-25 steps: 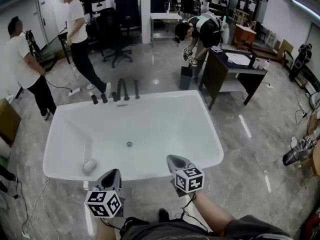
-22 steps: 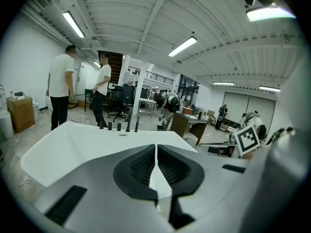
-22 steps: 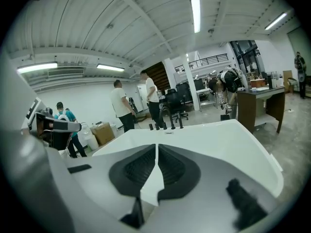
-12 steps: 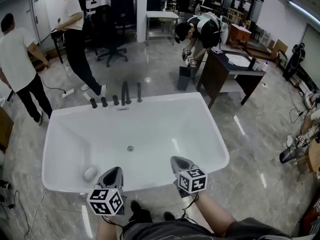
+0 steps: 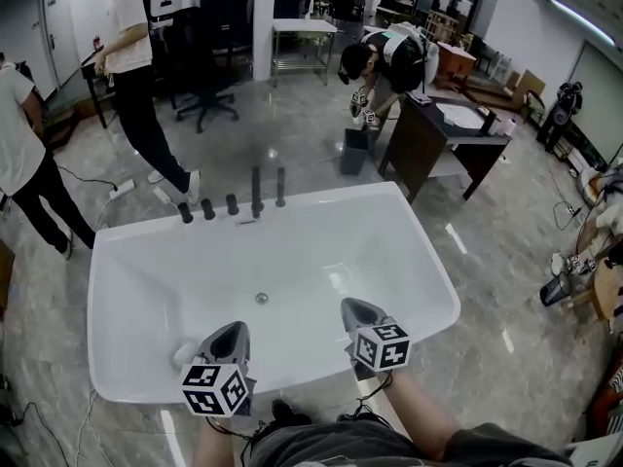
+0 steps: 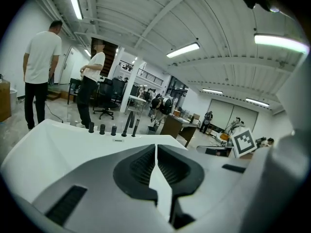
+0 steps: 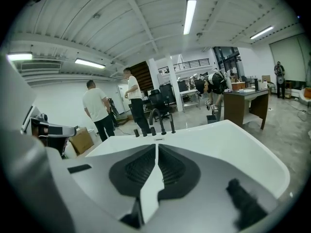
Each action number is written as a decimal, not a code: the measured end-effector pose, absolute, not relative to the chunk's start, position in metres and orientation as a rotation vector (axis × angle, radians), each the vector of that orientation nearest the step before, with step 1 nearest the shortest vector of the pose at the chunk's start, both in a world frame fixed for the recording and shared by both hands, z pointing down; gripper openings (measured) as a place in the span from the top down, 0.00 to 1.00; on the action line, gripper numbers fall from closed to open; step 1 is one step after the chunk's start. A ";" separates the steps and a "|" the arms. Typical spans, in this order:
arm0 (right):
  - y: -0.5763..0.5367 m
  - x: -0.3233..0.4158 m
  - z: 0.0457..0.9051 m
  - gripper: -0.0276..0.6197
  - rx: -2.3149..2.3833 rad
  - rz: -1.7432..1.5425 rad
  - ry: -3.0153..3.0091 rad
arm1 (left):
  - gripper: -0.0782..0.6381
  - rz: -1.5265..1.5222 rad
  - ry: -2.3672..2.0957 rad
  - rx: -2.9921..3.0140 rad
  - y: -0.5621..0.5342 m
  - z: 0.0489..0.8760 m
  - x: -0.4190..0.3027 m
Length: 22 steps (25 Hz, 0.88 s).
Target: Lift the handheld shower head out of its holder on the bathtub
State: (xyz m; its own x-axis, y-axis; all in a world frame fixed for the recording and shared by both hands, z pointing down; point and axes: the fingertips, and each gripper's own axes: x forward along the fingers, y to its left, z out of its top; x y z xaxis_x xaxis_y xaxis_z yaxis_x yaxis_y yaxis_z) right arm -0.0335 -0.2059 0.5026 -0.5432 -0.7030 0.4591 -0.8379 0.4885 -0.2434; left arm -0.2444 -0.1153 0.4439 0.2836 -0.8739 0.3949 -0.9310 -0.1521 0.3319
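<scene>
A white bathtub (image 5: 428,261) fills the middle of the head view. On its far rim stands a row of black fittings: three knobs, a curved spout (image 5: 256,193) and, at the right end, the slim handheld shower head (image 5: 280,187), upright in its holder. The shower head (image 6: 135,127) also shows far ahead of the left gripper, and in the right gripper view the shower head (image 7: 171,124) is just as distant. My left gripper (image 5: 234,329) and right gripper (image 5: 352,305) hover over the near rim, both shut and empty, a tub's length from the fittings.
A small white rounded object (image 5: 182,355) lies inside the tub at the near left. Two people (image 5: 131,76) stand on the floor beyond the tub's left. Another person (image 5: 384,56) bends beside a dark desk (image 5: 428,134) at the back right. Cables lie on the floor at the left.
Both grippers have moved forward, from short of the tub's near rim to over it. The tub and its fittings look closer. The people at the left have shifted.
</scene>
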 end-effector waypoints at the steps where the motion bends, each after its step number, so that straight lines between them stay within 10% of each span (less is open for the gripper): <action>1: -0.206 -0.035 0.504 0.91 1.321 0.645 -2.423 | 0.85 0.150 -1.596 2.054 -0.118 0.446 -0.248; 22: -0.307 -0.059 0.526 0.91 1.336 0.641 -2.397 | 0.85 0.174 -1.567 2.042 -0.214 0.462 -0.269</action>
State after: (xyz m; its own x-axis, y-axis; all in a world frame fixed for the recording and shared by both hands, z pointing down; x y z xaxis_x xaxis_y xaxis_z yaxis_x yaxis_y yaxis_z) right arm -0.0592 -0.3067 0.5259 -0.5104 -0.7132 0.4805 -0.8578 0.4616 -0.2261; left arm -0.2688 -0.2144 0.4618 0.3106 -0.8517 0.4222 -0.9234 -0.1650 0.3465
